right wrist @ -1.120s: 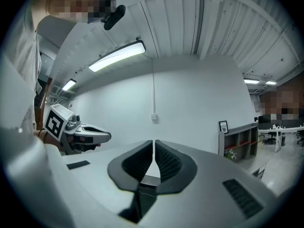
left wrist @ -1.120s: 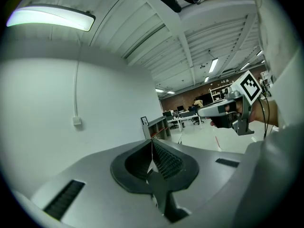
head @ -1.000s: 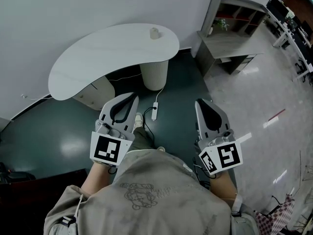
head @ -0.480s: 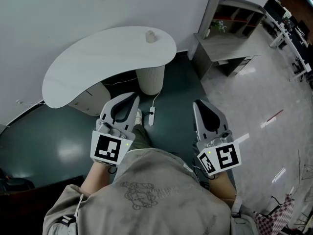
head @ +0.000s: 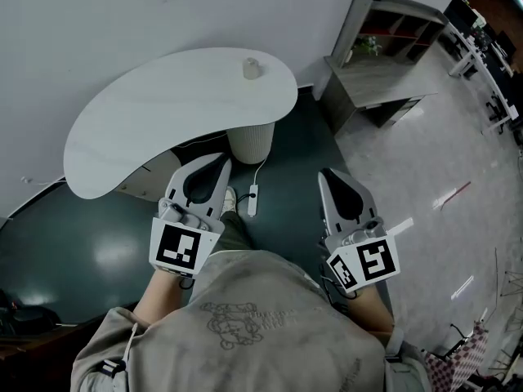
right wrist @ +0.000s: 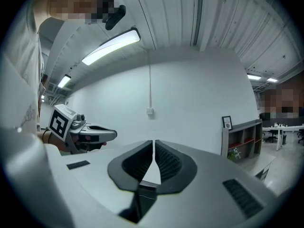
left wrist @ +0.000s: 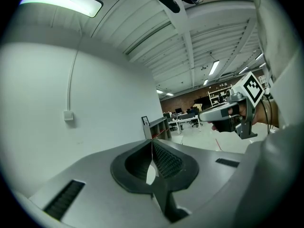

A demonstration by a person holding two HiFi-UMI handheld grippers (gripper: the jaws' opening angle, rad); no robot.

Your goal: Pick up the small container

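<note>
Small pale cylindrical container (head: 252, 69) stands on white kidney-shaped table (head: 139, 125), well apart from grey left gripper (head: 222, 161) and right gripper (head: 324, 174) — both closed, empty, carried level, presumably for approach.

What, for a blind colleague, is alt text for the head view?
Seen from above, a person holds the left claw and right claw, both shut and empty, side by side before a white curved table. A small container stands untouched near the table's far edge; a shelf unit stands at right.

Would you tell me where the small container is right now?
Head view: the small container stands near the right end of the white table.
</note>
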